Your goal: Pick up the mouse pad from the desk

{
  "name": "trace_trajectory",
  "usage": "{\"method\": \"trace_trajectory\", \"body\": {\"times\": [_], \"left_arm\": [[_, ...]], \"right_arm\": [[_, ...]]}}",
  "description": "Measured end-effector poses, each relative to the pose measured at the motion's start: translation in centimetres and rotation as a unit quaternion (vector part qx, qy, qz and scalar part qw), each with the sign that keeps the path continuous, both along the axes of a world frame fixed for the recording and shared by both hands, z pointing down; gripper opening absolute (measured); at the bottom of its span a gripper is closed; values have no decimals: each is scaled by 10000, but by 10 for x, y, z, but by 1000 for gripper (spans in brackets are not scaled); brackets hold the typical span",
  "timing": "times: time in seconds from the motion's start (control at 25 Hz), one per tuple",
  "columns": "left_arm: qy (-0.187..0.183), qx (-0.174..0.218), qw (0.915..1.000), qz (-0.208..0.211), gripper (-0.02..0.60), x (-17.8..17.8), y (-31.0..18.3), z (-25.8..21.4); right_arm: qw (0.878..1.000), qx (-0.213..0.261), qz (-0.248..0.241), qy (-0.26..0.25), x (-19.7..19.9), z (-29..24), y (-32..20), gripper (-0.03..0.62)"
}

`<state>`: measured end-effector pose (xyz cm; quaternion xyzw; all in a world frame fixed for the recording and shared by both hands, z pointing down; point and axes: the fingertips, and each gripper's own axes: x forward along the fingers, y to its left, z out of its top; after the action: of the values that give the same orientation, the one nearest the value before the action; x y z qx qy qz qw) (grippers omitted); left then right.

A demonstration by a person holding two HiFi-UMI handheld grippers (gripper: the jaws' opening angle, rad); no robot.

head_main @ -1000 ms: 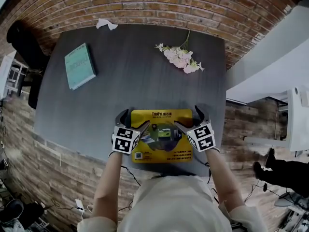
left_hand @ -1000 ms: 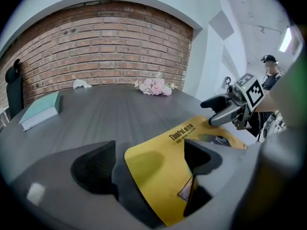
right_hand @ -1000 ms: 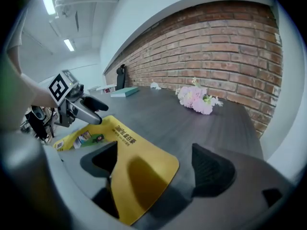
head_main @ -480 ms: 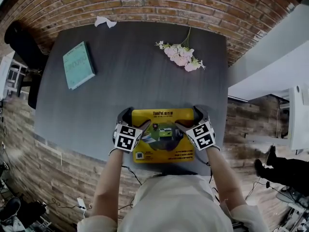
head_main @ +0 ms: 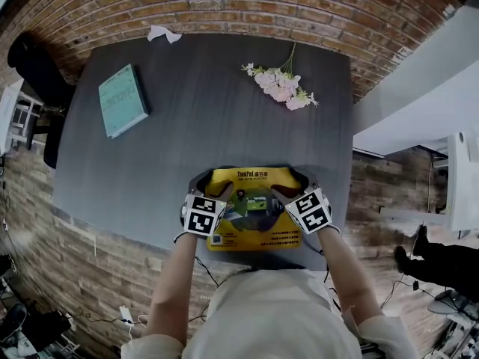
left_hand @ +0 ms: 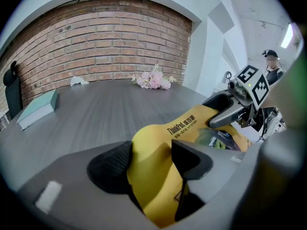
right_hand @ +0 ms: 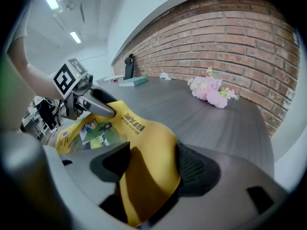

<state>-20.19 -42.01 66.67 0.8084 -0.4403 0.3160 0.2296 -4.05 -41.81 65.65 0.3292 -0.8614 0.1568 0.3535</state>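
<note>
Your yellow mouse pad (head_main: 254,200) buckles like soft, smooth printed cloth with a faint sheen. Beneath it, the desk (head_main: 202,118) shows dark, matt wood grain; the wall (head_main: 224,6) beyond is rough red brick. The teal book (head_main: 123,101) has a smooth matt cover, and the white scrap (head_main: 163,36) looks like crumpled paper.

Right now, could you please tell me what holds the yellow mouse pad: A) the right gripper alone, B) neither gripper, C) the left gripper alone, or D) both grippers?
D: the left gripper and the right gripper, whose jaws have just been closing, each pinch a corner of the mouse pad.
</note>
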Motion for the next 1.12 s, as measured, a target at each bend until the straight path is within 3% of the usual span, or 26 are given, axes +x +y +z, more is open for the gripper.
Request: {"method": "trace_trajectory", "body": {"times": [0.12,0.24,0.48,0.68,1.12], "left_arm": [[36,-20,10000,-19,232,5,3,0],[81,-49,10000,-10,175,9,6,0],[126,43,9999,30,83,17,13,-8],[149,181,9997,8,35,24,21,-18],[342,774,9960,-268,28,29,51,-68]], "right_arm": [[10000,33,-46,-27,-6,-1,5,278],[9998,44,-179,-37,-17,-2,14,144],[9988,289,-320,224,-27,-5,24,39],[9985,409,-313,205,-28,-15,27,29],[9966,762,-77,-311,-28,-63,55,27]]}}
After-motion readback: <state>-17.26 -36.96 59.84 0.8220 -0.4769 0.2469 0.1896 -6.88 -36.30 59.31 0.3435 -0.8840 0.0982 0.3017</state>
